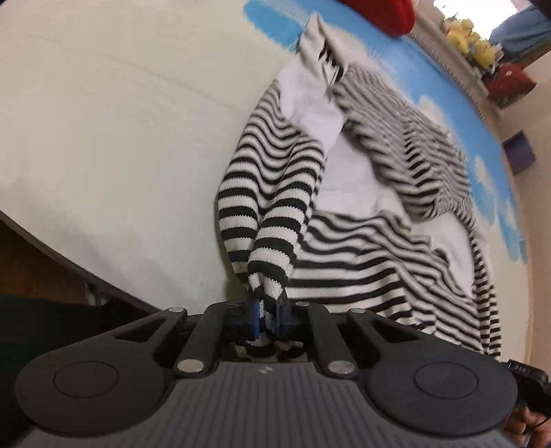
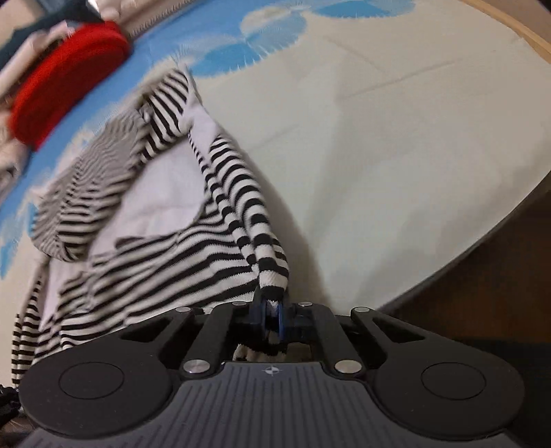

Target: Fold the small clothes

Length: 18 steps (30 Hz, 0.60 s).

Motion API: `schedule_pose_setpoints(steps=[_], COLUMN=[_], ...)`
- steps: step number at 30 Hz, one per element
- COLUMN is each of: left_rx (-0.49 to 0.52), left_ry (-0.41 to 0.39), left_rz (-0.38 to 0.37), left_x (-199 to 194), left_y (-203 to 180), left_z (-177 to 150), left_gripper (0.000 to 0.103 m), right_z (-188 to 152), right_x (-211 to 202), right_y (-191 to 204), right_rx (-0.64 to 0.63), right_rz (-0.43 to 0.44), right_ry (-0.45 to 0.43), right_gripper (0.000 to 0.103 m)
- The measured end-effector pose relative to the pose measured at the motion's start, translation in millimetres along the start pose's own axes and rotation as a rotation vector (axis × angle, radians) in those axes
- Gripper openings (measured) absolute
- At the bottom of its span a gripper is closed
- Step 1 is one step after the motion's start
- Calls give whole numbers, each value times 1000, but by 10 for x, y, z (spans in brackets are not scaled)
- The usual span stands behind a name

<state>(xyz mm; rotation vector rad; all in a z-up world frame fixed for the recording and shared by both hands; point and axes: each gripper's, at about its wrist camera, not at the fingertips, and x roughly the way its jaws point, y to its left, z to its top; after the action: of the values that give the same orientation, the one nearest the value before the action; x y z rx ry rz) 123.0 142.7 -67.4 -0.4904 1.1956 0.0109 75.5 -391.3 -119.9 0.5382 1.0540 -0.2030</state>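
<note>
While the left wrist view looks out over a cream-and-blue sheet (image 1: 120,138), the left gripper (image 1: 267,315) is clamped tight on the cuff of a black-and-white striped sweater (image 1: 361,268), a pinch of knit bunched between its blue pads. From that cuff a sleeve rises away toward the far side, and the rest of the sweater lies crumpled to the right on the sheet, its pale inner lining turned up in the middle. Far beyond it sits a red garment (image 1: 382,13) at the top edge, with yellow soft toys (image 1: 468,38) further right. A dark edge of the bed shows at near left.

Seen from the right wrist view, the right gripper (image 2: 272,318) is likewise closed on a striped cuff of the sweater (image 2: 137,262), fabric squeezed between the pads and poking out behind them. The sleeve climbs away toward the far left, and the sweater's body spreads to the left, blurred, with the pale lining showing. A folded red garment (image 2: 65,79) lies at far left on the blue-patterned part of the sheet (image 2: 378,138).
</note>
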Motion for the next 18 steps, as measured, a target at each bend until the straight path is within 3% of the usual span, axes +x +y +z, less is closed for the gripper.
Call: schedule_pose_setpoints(steps=[4,7,13,16,18], left_rx=[-42,-47,-25,-13,-11], left_ry=[17,20,36,35,24], left_rz=[15,22,41,49,37], left_x=[59,76,121,137,120], left_y=[46,56,53,39,35], left_z=[84,79,-4,-22,-24], left_gripper=[37,37,38,36,12], right_z=[35,46,15,-13,-28], right_x=[156,201,278,268,251], right_y=[33,18,77,105,128], right_rx=[2,17,-25,-54,-76], right_rz=[-14,-20,-25,-27,-17], right_ry=[37,51,70,68,63], right_gripper=[17,28,31,31,20])
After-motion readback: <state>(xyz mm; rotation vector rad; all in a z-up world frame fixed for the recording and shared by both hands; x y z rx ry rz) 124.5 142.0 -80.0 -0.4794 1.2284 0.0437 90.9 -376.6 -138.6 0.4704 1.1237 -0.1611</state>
